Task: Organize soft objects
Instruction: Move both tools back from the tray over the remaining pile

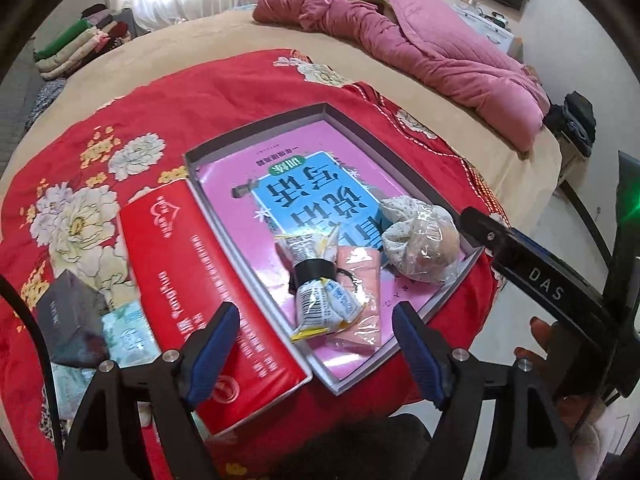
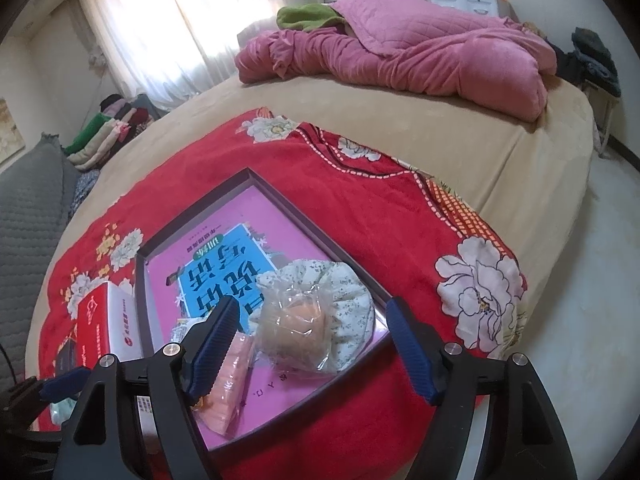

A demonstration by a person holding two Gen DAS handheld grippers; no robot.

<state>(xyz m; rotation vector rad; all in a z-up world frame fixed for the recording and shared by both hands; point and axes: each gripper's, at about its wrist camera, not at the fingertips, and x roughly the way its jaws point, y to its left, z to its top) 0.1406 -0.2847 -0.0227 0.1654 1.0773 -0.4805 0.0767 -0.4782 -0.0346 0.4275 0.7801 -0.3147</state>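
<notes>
A shallow box (image 1: 256, 134) with a pink lining and a blue printed panel lies on the red floral blanket. Inside it rest a bundle of snack packets (image 1: 320, 292) bound by a black band, a pink packet (image 1: 362, 276) in clear wrap, and a floral cloth pouch (image 1: 400, 216) beside a plastic-wrapped peach ball (image 1: 434, 246). My left gripper (image 1: 314, 312) hangs open above the packet bundle, pads apart from it. My right gripper (image 2: 312, 306) stands open over the wrapped ball (image 2: 296, 320) and floral pouch (image 2: 340, 284), touching neither. The pink packet (image 2: 228, 392) lies under its left finger.
A red carton (image 1: 200, 280) lies against the box's left side, with a dark small box (image 1: 68, 320) and teal packets (image 1: 128, 336) beyond. The blanket (image 2: 400, 220) covers a tan bed (image 2: 400, 128) bearing a pink quilt (image 2: 440, 56). Folded clothes (image 1: 76, 48) are stacked far left. Bare floor (image 2: 580, 280) is right.
</notes>
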